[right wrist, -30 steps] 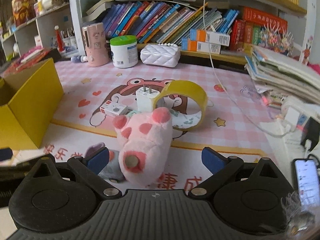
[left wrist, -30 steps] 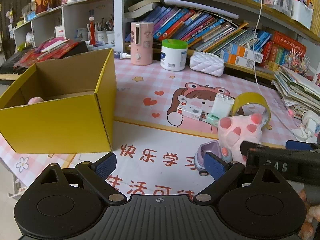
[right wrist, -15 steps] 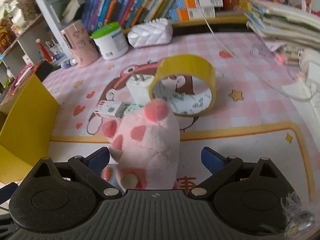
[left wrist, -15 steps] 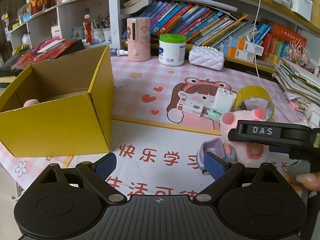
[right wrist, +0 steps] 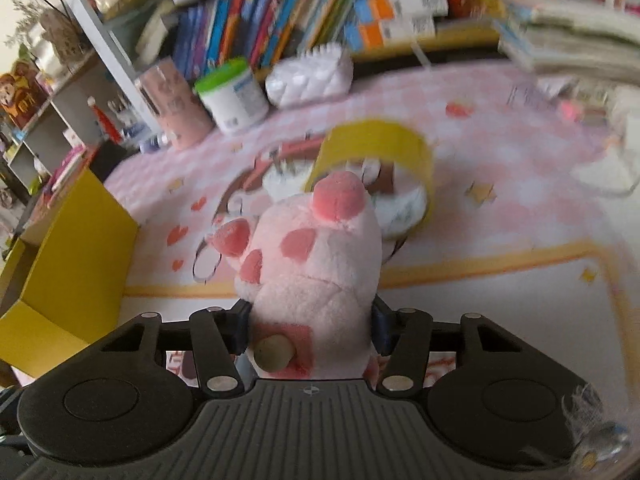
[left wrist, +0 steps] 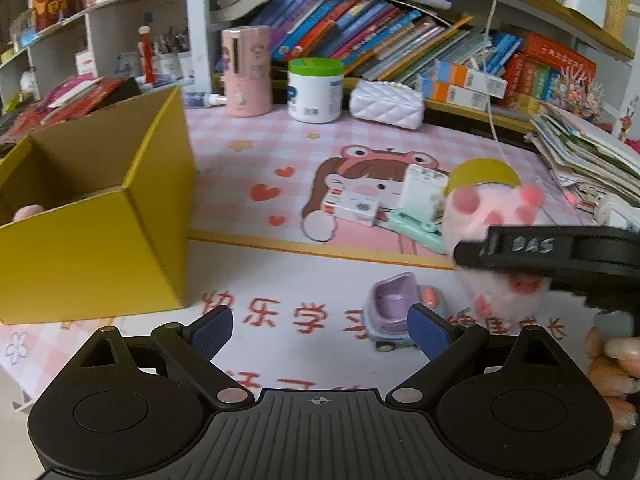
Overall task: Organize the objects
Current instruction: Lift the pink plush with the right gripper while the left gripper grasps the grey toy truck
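A pink plush paw [right wrist: 316, 264] with red toe pads sits between the pads of my right gripper [right wrist: 311, 328]. The jaws are closing and both pads press into its sides. The left wrist view shows the same paw [left wrist: 492, 208] behind the right gripper's black body. My left gripper [left wrist: 320, 330] is open over the printed mat and holds nothing. A small purple toy car [left wrist: 394, 308] stands just beyond its right finger. An open yellow cardboard box [left wrist: 92, 248] stands at the left, with something pink low inside it.
A yellow tape roll [left wrist: 484, 172], a white charger [left wrist: 422, 192], a small white box [left wrist: 352, 206] and a mint item [left wrist: 416, 228] lie mid-mat. A green-lidded jar [left wrist: 316, 88], a pink cylinder [left wrist: 246, 70], a white quilted case [left wrist: 386, 98] and bookshelves line the back. Stacked papers [left wrist: 588, 160] fill the right.
The right gripper's jaws came in from wide apart onto the plush paw, and its view rolled. The paw now stands clear of the toy car. The left gripper has hardly moved.
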Demonstrator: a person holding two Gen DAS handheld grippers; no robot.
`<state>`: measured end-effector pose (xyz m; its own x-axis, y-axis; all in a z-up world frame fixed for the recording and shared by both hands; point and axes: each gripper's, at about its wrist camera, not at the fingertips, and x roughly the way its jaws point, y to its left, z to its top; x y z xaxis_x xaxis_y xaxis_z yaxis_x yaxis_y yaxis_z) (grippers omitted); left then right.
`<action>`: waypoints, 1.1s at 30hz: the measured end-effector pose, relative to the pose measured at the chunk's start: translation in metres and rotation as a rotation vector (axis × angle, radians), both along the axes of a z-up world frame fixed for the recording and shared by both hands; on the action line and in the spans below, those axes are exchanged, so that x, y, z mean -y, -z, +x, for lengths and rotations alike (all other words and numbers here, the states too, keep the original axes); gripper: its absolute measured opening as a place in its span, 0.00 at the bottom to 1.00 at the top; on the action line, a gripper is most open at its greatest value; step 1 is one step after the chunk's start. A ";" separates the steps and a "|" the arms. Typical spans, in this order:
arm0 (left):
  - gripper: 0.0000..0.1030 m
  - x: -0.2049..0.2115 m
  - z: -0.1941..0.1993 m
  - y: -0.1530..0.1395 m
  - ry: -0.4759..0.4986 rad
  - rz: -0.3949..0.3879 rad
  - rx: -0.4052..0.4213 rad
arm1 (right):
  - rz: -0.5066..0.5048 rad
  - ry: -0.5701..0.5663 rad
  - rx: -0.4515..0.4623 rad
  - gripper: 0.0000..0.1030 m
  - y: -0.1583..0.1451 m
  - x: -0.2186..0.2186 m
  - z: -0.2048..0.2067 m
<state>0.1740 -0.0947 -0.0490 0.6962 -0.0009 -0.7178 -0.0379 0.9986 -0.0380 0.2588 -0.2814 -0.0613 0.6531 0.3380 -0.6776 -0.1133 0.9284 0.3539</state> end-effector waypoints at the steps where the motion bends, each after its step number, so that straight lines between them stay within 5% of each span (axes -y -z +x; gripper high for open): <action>1: 0.93 0.002 0.002 0.000 0.009 -0.004 -0.001 | -0.014 0.012 0.021 0.51 -0.004 0.003 -0.003; 15: 0.93 0.044 0.037 0.025 0.105 -0.046 -0.072 | -0.190 0.072 0.105 0.51 -0.022 0.038 -0.033; 23: 0.91 0.059 0.047 0.036 0.118 0.012 -0.098 | -0.207 0.082 0.109 0.51 -0.023 0.048 -0.037; 31: 0.62 0.060 0.049 0.043 0.123 0.057 -0.114 | -0.197 0.067 0.081 0.51 -0.020 0.047 -0.036; 33: 0.62 0.057 0.049 0.042 0.126 0.044 -0.118 | -0.199 0.064 0.082 0.51 -0.020 0.045 -0.036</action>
